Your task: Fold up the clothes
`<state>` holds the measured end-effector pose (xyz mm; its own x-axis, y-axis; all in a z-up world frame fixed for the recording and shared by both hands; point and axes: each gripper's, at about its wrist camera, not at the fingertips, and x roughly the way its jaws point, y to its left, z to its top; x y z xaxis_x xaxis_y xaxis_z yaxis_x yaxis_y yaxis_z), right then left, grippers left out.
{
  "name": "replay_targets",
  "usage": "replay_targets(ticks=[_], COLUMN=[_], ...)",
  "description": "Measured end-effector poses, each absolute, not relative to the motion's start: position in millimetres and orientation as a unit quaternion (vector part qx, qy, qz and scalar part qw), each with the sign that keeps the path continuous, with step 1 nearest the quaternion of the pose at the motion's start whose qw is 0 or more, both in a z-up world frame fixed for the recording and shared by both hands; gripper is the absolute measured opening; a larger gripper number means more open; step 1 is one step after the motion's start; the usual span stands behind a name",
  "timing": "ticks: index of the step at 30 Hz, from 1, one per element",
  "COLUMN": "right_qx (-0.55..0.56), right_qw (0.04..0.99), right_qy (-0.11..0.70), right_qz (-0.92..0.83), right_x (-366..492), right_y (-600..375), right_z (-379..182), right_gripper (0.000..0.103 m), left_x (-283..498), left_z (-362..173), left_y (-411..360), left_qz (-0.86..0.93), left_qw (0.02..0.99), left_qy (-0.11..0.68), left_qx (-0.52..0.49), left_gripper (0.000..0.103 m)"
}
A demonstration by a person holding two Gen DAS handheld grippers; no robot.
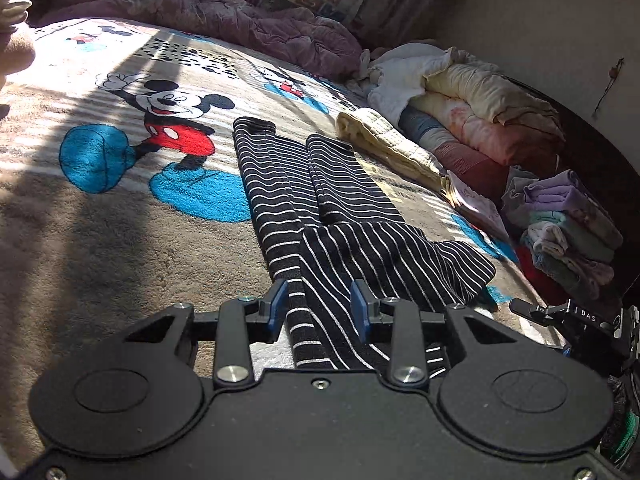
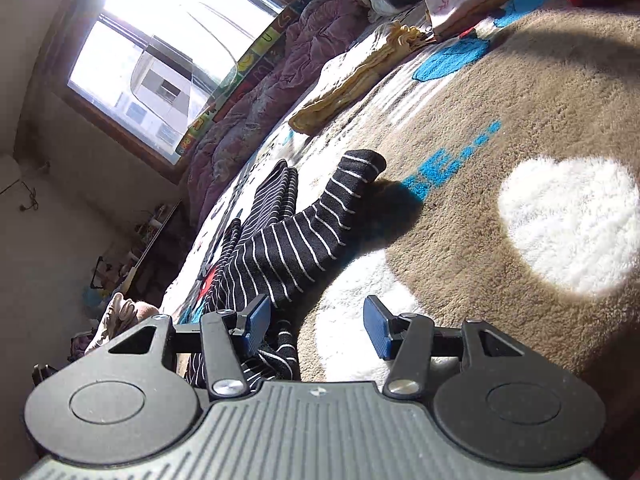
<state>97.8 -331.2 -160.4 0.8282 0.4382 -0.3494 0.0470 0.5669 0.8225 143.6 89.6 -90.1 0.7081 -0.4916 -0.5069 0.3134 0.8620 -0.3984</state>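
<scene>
A black garment with thin white stripes (image 1: 320,200) lies spread on the cartoon-mouse blanket (image 1: 100,168) that covers the bed. Its two long narrow parts run side by side away from the left gripper (image 1: 320,310), and a wider striped piece is laid across them at the near end.

The left gripper's jaws stand apart, one blue pad on each side of the garment's near edge; the cloth runs between them, but the pads do not press on it. The right gripper (image 2: 318,328) has its jaws apart as well, with bare blanket between them; the striped cloth lies just beside and under its left pad, and I cannot tell whether it touches.

No containers are in view. Counted from the striped garment: one folded cream-yellow cloth (image 1: 384,148) lies just beyond it; past that, against the wall, one heap of rolled quilts (image 1: 472,108) and one stack of folded small clothes (image 1: 568,224) in lilac, green and red. One crumpled purple quilt (image 1: 240,12) lies along the far edge of the bed under the window (image 2: 160,52).
</scene>
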Motion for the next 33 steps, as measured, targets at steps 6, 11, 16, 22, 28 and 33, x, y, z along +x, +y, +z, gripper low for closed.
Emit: replay_targets(ticks=[6,11,16,22,28,33], right_qx=[0.487,0.489,0.468,0.451,0.441,0.427], right_qw=[0.829,0.835,0.844,0.850,0.857,0.866], right_qy=[0.255,0.245,0.256,0.261,0.247,0.234], right_qz=[0.104,0.069,0.060,0.081,0.102,0.112], right_x=[128.1,153.5,175.5,197.2,209.0,225.8], right_y=[-330.5,-337.4,-342.6,-347.5,-338.3,-315.3], right_z=[-164.2,-164.8,-162.0,-144.1,-94.2,-51.6], right_gripper=[0.062,0.062,0.046,0.006,0.006,0.006], left_x=[102.8,99.0,98.7,95.6,100.5,106.5], left_z=[-83.5,-94.6,-105.0,-116.1,-123.5,-123.8], left_y=[49.9,44.5,39.8,25.4,24.2,38.3], left_qz=[-0.273,-0.296,-0.312,-0.322,-0.330,-0.331], left_qw=[0.925,0.920,0.914,0.905,0.900,0.901], left_qy=[0.263,0.255,0.246,0.234,0.241,0.252], left_qx=[-0.020,0.031,0.078,0.150,0.153,0.124], left_gripper=[0.031,0.035,0.041,0.049,0.050,0.050])
